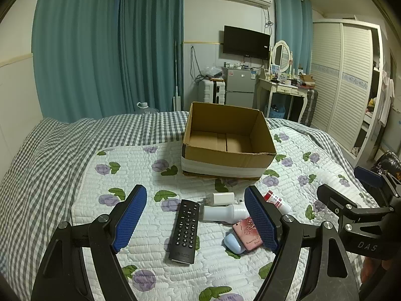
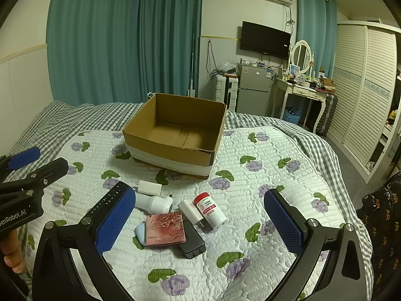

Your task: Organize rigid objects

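Bed quilt [image 1: 125, 225] carries the clutter. Remote [image 1: 185, 228] lies lengthwise, pointing toward the box [image 1: 225, 159], centred ahead of the left tool [image 1: 195, 222]. Both tools gape, empty; right tool [image 2: 198, 219] sits farther off.

Small rigid objects [image 2: 175, 222] clustered on quilt before open cardboard box [image 2: 175, 135]

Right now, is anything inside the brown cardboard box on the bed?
No, the brown cardboard box shows only its bare floor.

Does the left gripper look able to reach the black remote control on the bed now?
Probably yes: the left gripper is open and the black remote control lies flat on the quilt between its fingers, nothing on top; a white bottle lies close by.
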Action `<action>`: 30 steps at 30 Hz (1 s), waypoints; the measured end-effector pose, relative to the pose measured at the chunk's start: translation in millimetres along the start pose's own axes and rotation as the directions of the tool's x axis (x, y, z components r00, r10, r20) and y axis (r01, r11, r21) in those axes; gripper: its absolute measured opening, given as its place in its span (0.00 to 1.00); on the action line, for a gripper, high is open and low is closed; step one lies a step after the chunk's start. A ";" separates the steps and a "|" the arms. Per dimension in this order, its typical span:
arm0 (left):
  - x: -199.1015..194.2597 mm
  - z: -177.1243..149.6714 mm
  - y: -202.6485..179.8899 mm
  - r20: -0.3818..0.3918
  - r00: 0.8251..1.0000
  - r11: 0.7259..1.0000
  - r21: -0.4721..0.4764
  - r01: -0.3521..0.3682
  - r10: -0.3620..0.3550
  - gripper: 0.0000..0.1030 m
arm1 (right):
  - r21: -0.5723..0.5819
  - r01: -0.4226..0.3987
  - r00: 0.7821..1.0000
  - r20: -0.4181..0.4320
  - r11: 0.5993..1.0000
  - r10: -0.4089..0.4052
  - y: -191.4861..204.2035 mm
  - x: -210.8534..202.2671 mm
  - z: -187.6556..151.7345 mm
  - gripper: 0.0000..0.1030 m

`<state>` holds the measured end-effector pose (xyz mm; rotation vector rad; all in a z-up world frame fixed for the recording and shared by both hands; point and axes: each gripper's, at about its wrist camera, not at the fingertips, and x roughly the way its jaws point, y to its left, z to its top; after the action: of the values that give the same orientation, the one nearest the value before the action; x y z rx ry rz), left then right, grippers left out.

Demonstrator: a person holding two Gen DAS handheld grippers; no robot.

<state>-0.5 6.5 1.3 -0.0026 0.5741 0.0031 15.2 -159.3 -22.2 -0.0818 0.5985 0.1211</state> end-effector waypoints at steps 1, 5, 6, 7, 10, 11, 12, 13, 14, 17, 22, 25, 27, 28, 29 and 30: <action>0.2 0.3 -0.1 -0.002 1.000 1.000 0.001 0.000 0.000 0.81 | -0.002 0.000 1.000 0.000 1.000 0.000 0.2 0.4 -0.5 1.00; 0.3 0.0 0.5 -0.001 1.000 1.000 0.000 0.002 -0.002 0.81 | -0.004 -0.002 1.000 -0.001 1.000 0.002 0.7 0.7 -0.4 1.00; 0.4 0.0 0.4 0.000 1.000 1.000 0.000 0.000 0.000 0.81 | -0.006 -0.002 1.000 0.000 1.000 0.002 0.7 0.9 -0.5 1.00; 0.1 0.2 0.4 -0.001 1.000 1.000 0.000 0.000 0.000 0.81 | -0.007 -0.002 1.000 0.000 1.000 0.002 0.9 1.3 -1.1 1.00; -0.2 -0.1 1.0 0.000 1.000 1.000 -0.001 0.002 -0.002 0.81 | -0.006 -0.002 1.000 -0.001 1.000 0.002 0.8 1.1 -1.0 1.00; -0.1 0.0 0.9 0.000 1.000 1.000 -0.001 0.002 -0.002 0.81 | -0.006 -0.003 1.000 -0.002 1.000 0.003 1.3 1.1 -1.2 1.00; 0.0 -0.1 0.9 0.000 1.000 1.000 0.000 0.001 -0.001 0.81 | -0.007 -0.003 1.000 -0.003 1.000 0.003 1.6 1.0 -1.4 1.00; -0.2 -0.1 1.0 0.000 1.000 1.000 0.000 0.001 -0.001 0.81 | -0.007 -0.003 1.000 -0.003 1.000 0.003 1.8 1.0 -1.3 1.00; -0.3 -0.1 1.0 0.000 1.000 1.000 -0.001 0.001 -0.001 0.81 | -0.006 -0.004 1.000 -0.002 1.000 0.004 1.7 1.2 -1.7 1.00; -0.3 -0.1 0.8 -0.001 1.000 1.000 -0.001 0.000 0.000 0.81 | -0.008 -0.003 1.000 -0.005 1.000 0.003 2.0 1.6 -1.0 1.00; -0.6 -0.3 1.2 0.001 1.000 1.000 -0.001 0.004 -0.004 0.81 | -0.008 -0.006 1.000 -0.005 1.000 0.006 1.9 1.6 -2.0 1.00; -0.3 -0.1 1.2 0.002 1.000 1.000 -0.001 0.004 -0.004 0.81 | -0.009 -0.006 1.000 -0.005 1.000 0.005 2.3 1.8 -1.8 1.00; -0.5 -0.2 1.2 0.000 1.000 1.000 -0.001 0.002 -0.002 0.81 | -0.009 -0.004 1.000 -0.008 1.000 0.004 2.4 2.1 -1.4 1.00; -0.7 -0.1 1.8 0.000 1.000 1.000 -0.003 0.001 -0.001 0.81 | -0.007 -0.006 1.000 -0.006 1.000 0.006 1.9 1.5 -2.0 1.00; -0.9 -0.2 2.5 0.000 1.000 1.000 -0.004 0.002 -0.002 0.81 | -0.007 -0.006 1.000 -0.004 1.000 0.006 2.3 1.5 -2.0 1.00; -0.7 0.0 2.4 0.001 1.000 1.000 -0.005 0.001 -0.001 0.81 | -0.008 -0.007 1.000 -0.003 1.000 0.007 2.5 1.5 -2.4 1.00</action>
<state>-1.1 8.9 1.7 -0.0073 0.5730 0.0036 14.8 -157.0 -25.2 -0.0881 0.6015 0.1300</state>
